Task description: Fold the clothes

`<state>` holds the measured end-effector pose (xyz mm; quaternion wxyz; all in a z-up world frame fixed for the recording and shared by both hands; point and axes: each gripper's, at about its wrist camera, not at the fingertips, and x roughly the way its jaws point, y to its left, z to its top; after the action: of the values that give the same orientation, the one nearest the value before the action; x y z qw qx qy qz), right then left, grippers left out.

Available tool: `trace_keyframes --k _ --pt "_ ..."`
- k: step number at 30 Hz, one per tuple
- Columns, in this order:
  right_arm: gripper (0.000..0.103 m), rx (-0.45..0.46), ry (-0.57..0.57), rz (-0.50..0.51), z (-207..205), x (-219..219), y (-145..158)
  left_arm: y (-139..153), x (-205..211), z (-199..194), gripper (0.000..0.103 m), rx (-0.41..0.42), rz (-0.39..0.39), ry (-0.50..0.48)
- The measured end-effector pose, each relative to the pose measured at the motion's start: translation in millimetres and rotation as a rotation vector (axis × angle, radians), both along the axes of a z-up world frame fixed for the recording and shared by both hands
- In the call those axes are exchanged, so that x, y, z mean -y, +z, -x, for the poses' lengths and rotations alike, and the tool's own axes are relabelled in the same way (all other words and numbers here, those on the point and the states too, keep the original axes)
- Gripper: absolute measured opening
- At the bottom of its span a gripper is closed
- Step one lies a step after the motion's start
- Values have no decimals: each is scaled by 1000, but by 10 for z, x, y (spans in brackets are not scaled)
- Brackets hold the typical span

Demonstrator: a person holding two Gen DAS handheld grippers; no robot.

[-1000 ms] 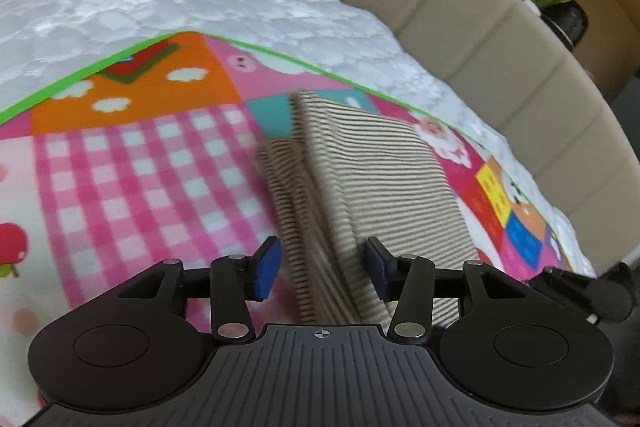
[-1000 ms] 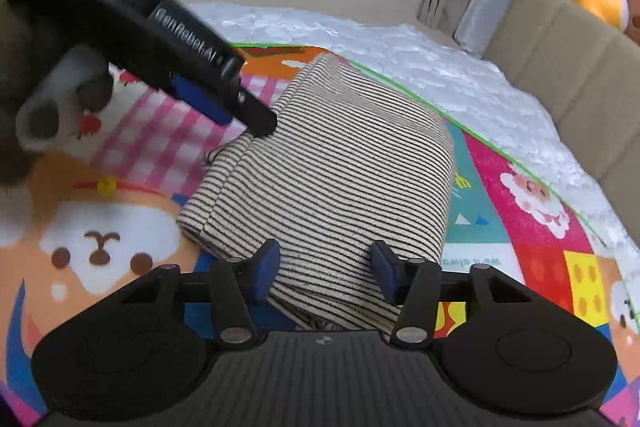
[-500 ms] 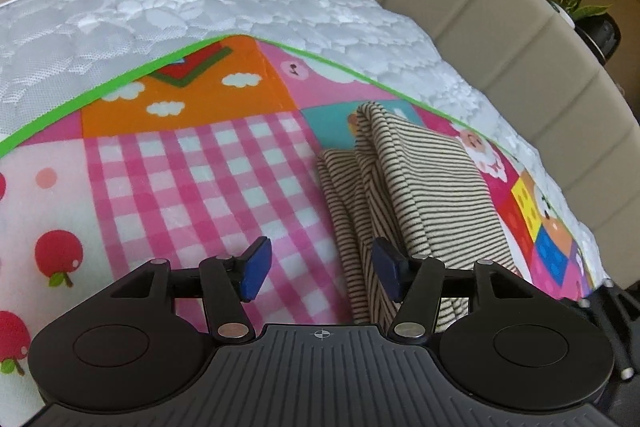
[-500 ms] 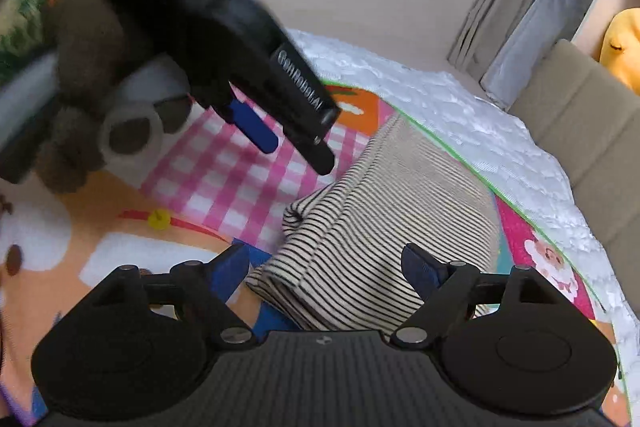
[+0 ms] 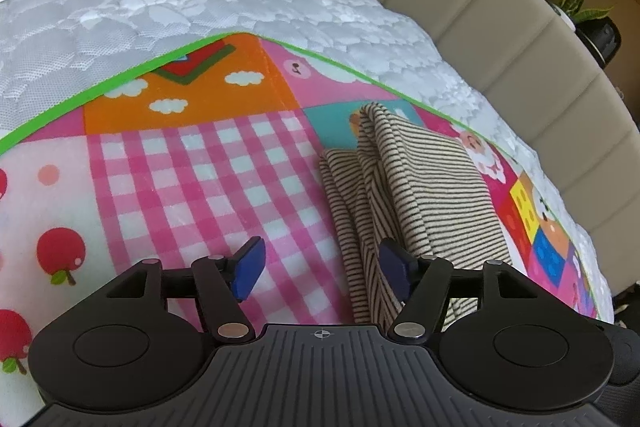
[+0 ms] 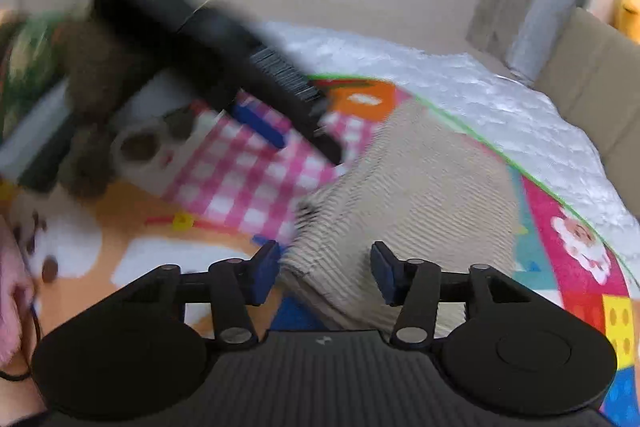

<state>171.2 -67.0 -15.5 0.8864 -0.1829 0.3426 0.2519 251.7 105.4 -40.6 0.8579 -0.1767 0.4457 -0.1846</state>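
Striped garment [image 5: 420, 187] lies folded on play mat [image 5: 180, 167], ahead of both jaws. Left gripper [image 5: 320, 269], right gripper [image 6: 324, 273]: jaws apart, empty. Soft, light knit, layers slide; pinch all layers at stacked edge.

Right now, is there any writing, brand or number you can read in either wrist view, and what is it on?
No text reads in either view.
White print on the left tool's body, seen from the right wrist: motion-blurred into streaks, unreadable.
Play mat: only pictures, such as clouds, apples and checks; no legible letters.
Striped garment: no label showing.
Both tools carry only a small crosshair mark, not text.
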Motion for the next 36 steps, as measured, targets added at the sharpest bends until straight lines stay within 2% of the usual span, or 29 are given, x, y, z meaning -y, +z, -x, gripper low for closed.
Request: trace_keyframes --k 1,5,7,9,13,16,18,20,23,24,25,26,27,28,29,30,32,33,34,36 --pt "62 2 -32 -36 -46 96 79 7 6 4 70 2 11 -8" --pt "63 3 -210 -161 -341 557 326 38 41 23 74 8 59 -44" --pt "66 -6 -304 -207 -558 779 357 67 133 35 75 10 119 -83" --pt "73 -17 -389 -260 -778 943 331 88 267 51 75 19 142 -124" --pt "74 -67 -501 -358 -1225 1150 142 84 487 101 65 56 95 -194" --pt "74 -115 -532 -312 -1461 1083 -94 124 467 115 62 69 102 -200" --pt "74 -133 -537 -300 -1549 1063 -211 227 346 99 63 88 160 -179" --pt "75 -139 -550 -300 -1566 1049 -298 333 262 81 71 125 191 -156" --pt "78 -153 -565 -311 -1607 1064 -343 257 375 72 87 117 135 -187" --pt "78 -160 -567 -321 -1612 1081 -333 231 413 69 87 115 117 -197" --pt "78 -168 -566 -333 -1615 1108 -317 205 451 65 86 112 98 -207" --pt "78 -179 -565 -348 -1621 1135 -307 180 489 62 81 110 79 -217" --pt "79 -219 -573 -384 -1638 1169 -310 154 526 59 75 107 60 -227" --pt "79 -259 -581 -420 -1655 1202 -312 128 564 56 64 105 42 -237" --pt "79 -299 -589 -455 -1672 1236 -314 103 602 53 60 102 23 -247" --pt "79 -376 -602 -546 -1717 1287 -357 77 640 50 58 100 4 -257" --pt "73 -378 -602 -605 -1693 1239 -285 62 661 27 49 96 -15 -260" --pt "63 -379 -602 -634 -1681 1215 -248 59 655 28 48 96 -24 -259" --pt "56 -333 -535 -614 -1639 1139 -157 55 649 29 47 96 -33 -258" --pt "52 -253 -415 -585 -1558 1011 22 33 629 47 47 92 -61 -254"
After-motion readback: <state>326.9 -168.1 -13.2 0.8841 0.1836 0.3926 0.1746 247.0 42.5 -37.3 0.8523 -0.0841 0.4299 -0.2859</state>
